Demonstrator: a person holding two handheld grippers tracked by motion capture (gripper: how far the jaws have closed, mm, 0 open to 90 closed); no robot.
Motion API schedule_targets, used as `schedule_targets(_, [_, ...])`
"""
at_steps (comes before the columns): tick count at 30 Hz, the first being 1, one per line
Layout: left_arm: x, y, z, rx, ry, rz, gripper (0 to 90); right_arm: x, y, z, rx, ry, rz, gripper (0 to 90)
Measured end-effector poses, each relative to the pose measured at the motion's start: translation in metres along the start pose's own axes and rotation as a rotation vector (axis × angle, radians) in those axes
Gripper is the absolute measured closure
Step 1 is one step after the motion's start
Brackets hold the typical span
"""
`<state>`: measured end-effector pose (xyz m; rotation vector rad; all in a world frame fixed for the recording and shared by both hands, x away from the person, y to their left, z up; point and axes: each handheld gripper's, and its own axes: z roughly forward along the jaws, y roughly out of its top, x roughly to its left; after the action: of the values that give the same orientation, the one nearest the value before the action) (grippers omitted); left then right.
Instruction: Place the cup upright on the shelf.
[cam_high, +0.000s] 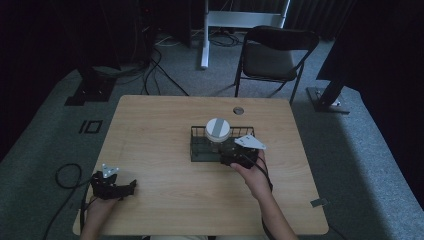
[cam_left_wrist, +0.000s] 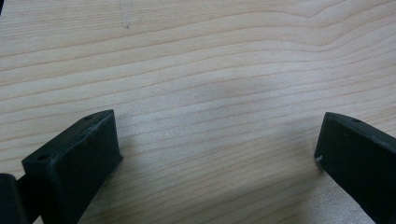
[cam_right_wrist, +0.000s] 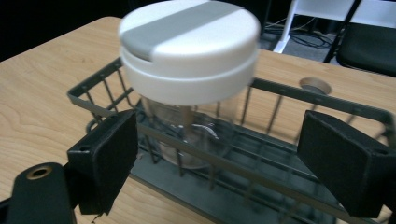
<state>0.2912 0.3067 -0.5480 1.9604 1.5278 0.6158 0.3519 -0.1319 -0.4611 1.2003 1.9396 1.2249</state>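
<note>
- Dim grey carpet, cables and a folding chair (cam_high: 276, 52) surround a light wooden tabletop (cam_high: 165, 130).
- Near the tabletop's middle sits a dark wire basket (cam_high: 200, 147), its long side running left to right across the tabletop.
- A clear jar (cam_high: 217, 132) stands upright inside the basket, toward its right half; its long axis is vertical and its white lid with a grey stripe (cam_right_wrist: 189, 35) faces up, rising above the basket's rim.
- Through the glass in the right gripper view, something small lies at the jar's bottom; what it is cannot be told.
- The right gripper (cam_right_wrist: 219, 158) is at the basket's near right corner, its fingers (cam_right_wrist: 105, 156) spread wide on either side of the jar, outside the near rim and touching neither jar nor lid.
- The left gripper (cam_high: 112, 185) rests near the tabletop's front left corner, well apart from the basket; its fingers (cam_left_wrist: 77, 163) are wide apart over bare wood.
</note>
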Motion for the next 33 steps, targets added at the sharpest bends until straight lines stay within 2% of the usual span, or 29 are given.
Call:
schedule_targets(8, [0.0,0.0,0.0,0.0,0.0,-0.001,0.1,-0.014,-0.008,-0.015,-0.014,-0.022,0.001,12.3])
schedule_targets(15, [0.0,0.0,0.0,0.0,0.0,0.0,0.1,-0.03,-0.019,-0.027,-0.014,-0.061,0.015,12.8])
schedule_targets(22, [0.0,0.0,0.0,0.0,0.0,0.0,0.1,-0.044,-0.035,-0.033,0.007,-0.086,0.024,12.8])
schedule_targets(33, [0.0,0.0,0.0,0.0,0.001,0.001,0.1,-0.066,-0.062,-0.035,0.055,-0.118,0.068,12.7])
